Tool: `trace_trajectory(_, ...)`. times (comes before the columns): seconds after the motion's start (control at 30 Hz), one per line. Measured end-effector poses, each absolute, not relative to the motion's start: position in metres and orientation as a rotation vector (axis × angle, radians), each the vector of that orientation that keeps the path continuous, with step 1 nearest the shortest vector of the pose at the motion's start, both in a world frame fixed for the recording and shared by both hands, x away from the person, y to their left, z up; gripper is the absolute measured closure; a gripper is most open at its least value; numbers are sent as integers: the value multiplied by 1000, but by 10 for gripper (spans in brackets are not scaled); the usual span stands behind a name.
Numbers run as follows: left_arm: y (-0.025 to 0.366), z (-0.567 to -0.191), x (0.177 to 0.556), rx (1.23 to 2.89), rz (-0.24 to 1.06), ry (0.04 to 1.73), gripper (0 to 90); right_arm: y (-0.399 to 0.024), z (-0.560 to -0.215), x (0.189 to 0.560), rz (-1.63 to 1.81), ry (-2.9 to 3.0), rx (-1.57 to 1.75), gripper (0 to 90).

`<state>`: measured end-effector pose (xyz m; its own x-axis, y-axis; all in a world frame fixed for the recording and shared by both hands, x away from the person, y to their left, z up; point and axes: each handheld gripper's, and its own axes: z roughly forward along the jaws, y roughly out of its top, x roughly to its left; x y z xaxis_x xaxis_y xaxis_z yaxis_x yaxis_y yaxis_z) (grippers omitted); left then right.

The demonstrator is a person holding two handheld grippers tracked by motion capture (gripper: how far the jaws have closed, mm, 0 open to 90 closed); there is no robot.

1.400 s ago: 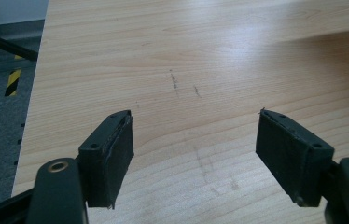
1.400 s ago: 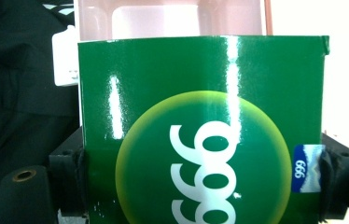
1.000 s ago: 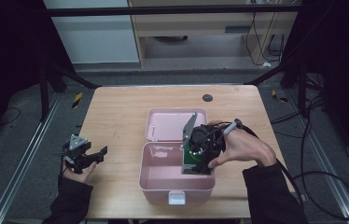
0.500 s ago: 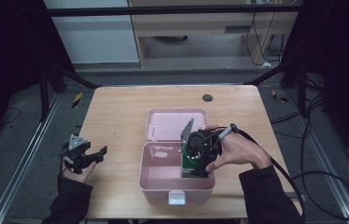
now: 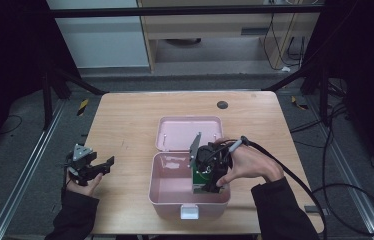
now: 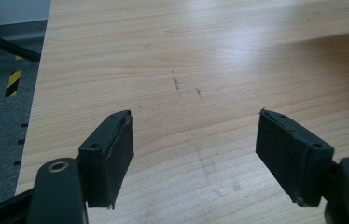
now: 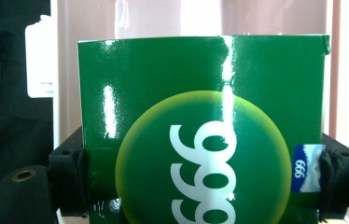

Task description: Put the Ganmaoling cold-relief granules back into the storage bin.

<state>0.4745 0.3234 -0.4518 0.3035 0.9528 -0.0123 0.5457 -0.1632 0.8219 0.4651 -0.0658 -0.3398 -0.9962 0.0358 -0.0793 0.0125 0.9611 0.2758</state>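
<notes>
right fingers (image 7: pixel 70 172): clamped on both side edges of green box (image 7: pixel 200 140), one each side
green box: one, upright, lower end inside pink case (image 5: pixel 175 192), at its right wall
pink case: one, lid (image 5: pixel 187 132) open and flat on surface (image 5: pixel 125 120)
left fingers (image 6: pixel 112 154): apart, nothing between, over bare surface, well apart from case

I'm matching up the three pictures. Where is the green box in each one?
High view: green box right of centre, in the right gripper, over the pink case.
Left gripper view: not in it.
Right gripper view: green box centre, between the jaws.
Shared landmark: the pink case.
</notes>
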Motion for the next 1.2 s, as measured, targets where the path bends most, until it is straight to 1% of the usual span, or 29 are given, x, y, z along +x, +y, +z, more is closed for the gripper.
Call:
trace_trajectory(0.33, 324, -452, 475, 1823, 689, 1343, 269, -68, -353, 466, 424, 3035, 46, 159)
trace_trajectory(0.7, 324, -451, 474, 1819, 691, 1344, 270, -67, -359, 468, 441, 3037, 54, 160)
trace_trajectory(1.2, 324, -451, 474, 1823, 694, 1343, 270, -75, -382, 472, 456, 3048, 98, 159)
